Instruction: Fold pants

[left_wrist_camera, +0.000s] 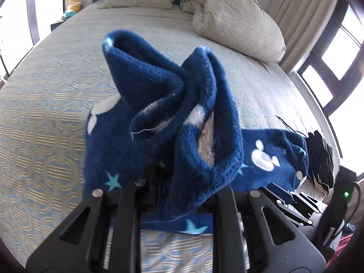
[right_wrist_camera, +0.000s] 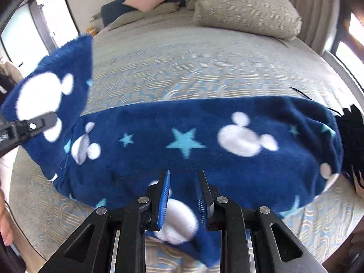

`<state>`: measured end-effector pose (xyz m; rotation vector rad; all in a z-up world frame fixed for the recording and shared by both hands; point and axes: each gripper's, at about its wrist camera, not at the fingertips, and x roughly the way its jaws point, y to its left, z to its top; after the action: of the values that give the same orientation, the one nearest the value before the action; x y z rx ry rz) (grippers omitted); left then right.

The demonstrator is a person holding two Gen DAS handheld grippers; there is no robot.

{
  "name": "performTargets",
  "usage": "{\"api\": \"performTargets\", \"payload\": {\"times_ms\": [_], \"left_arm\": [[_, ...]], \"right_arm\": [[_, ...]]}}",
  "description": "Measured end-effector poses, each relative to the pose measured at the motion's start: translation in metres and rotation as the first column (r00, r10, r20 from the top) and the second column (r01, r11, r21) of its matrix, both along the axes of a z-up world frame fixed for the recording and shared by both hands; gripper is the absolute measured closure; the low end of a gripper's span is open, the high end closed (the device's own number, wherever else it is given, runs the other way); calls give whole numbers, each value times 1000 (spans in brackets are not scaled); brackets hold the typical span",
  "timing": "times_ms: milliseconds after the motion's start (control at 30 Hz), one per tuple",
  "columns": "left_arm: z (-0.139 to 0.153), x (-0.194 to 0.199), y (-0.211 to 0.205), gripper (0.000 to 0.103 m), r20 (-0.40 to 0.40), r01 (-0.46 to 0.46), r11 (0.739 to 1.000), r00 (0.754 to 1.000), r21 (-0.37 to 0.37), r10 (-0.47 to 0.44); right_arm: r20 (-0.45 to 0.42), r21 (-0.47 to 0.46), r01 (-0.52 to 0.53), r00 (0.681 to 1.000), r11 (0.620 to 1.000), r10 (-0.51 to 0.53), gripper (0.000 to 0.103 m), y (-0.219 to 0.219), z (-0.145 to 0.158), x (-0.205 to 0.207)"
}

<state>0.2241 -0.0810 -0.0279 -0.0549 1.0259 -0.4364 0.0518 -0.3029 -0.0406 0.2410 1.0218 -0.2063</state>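
The blue fleece pants (right_wrist_camera: pixel 204 143) stretch across the bed (right_wrist_camera: pixel 182 68) ahead of both pairs of jaws. The right gripper (right_wrist_camera: pixel 183 195) pinches their near edge in narrow jaws. The left gripper (left_wrist_camera: pixel 173 182) likewise clamps bunched fleece rising above its jaws.

Your left claw (left_wrist_camera: pixel 176 182) grips bunched blue fleece pants (left_wrist_camera: pixel 173 104) — white mouse heads, teal stars — lifted above the patterned bedspread (left_wrist_camera: pixel 45 104); beige pillow (left_wrist_camera: pixel 238 20) beyond.
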Motion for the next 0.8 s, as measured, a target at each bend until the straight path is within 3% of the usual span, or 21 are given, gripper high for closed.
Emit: {"api": "performTargets", "payload": {"times_ms": [167, 333, 500, 800], "left_arm": [[-34, -12, -45, 82, -72, 38, 999, 997, 31, -36], [-52, -34, -77, 82, -63, 97, 986, 994, 136, -89], [-51, -48, -85, 81, -21, 136, 968, 991, 212, -134], [-17, -61, -68, 81, 11, 136, 981, 990, 139, -139]], "right_arm": [[-11, 24, 53, 999, 998, -52, 78, -42, -9, -15], [-36, 63, 93, 995, 994, -91, 78, -61, -29, -22], [-40, 81, 106, 994, 991, -103, 78, -72, -33, -29], [-29, 72, 87, 996, 994, -86, 78, -69, -33, -25]]}}
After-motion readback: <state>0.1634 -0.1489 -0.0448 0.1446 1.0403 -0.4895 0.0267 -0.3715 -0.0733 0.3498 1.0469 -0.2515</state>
